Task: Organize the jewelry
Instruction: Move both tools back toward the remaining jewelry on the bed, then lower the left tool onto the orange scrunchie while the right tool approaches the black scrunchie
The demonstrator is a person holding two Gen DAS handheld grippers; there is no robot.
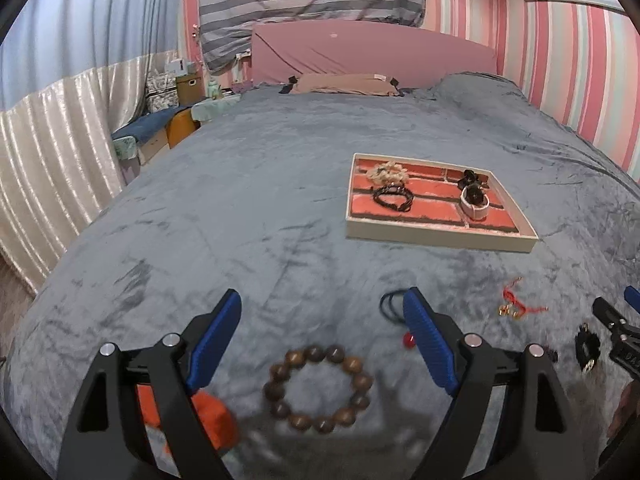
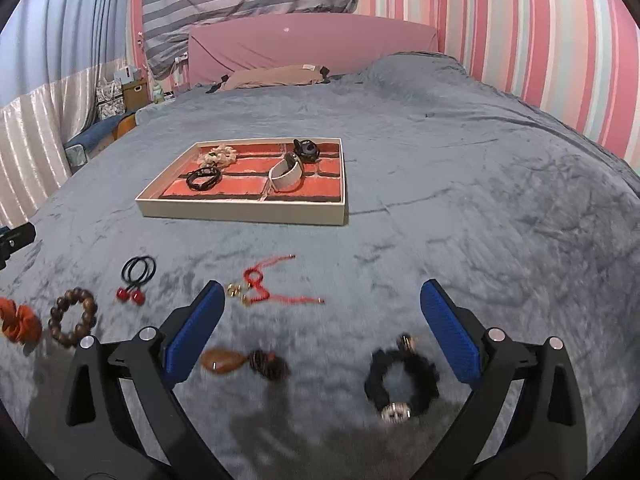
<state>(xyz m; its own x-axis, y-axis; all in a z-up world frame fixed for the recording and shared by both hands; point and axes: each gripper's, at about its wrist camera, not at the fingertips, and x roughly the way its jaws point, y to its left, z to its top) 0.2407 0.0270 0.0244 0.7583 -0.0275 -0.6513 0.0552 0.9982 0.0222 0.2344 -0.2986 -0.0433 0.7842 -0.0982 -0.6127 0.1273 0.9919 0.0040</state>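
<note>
Both my tongs are spread and empty. The left tongs frame the wooden bead bracelet, flat just below; the right tongs frame the black bracelet. The tray lies well beyond on the bed.

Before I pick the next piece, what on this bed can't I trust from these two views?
- Orange scrunchie: left wrist view, half hidden behind the left hand-held gripper finger; cut by the edge in the right view.
- Cherry hair tie: left view, the other finger covers most of it.
- Black fuzzy bracelet and amber pendant: right view, motion-blurred.
- Tray items: too small to identify in either view.
</note>
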